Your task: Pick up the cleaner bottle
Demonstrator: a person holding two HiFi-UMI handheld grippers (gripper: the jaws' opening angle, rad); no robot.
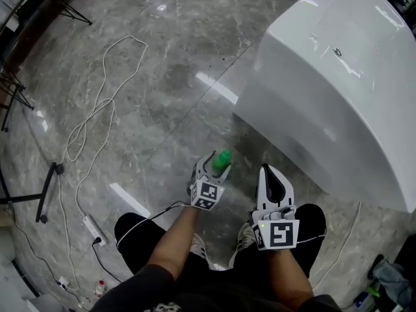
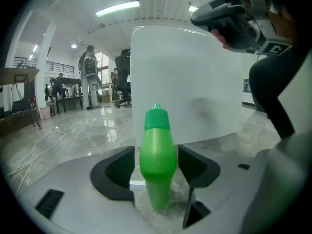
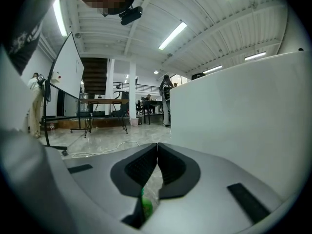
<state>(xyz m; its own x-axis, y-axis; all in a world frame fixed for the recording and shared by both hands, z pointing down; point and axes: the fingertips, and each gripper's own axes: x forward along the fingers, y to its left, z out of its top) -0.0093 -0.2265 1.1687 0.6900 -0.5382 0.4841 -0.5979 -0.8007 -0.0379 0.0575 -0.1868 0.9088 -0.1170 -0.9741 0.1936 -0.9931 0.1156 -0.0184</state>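
Note:
A green cleaner bottle (image 1: 223, 157) with a green cap stands upright on the grey marble floor, just in front of my feet. My left gripper (image 1: 219, 164) is low at the floor and open, one jaw on either side of the bottle. In the left gripper view the bottle (image 2: 157, 155) fills the gap between the black pads (image 2: 118, 168), with a thin space showing on each side. My right gripper (image 1: 270, 171) hangs to the right of the bottle, shut and holding nothing. In the right gripper view its jaws (image 3: 157, 150) meet, and a bit of the green bottle (image 3: 145, 206) shows below them.
A big white rounded counter (image 1: 338, 90) rises close on the right, just behind the bottle. White cable (image 1: 97, 109) loops over the floor at left, ending at a power strip (image 1: 91, 229) beside a black stand foot (image 1: 47, 190). The person's shoes (image 1: 198, 246) stand behind the grippers.

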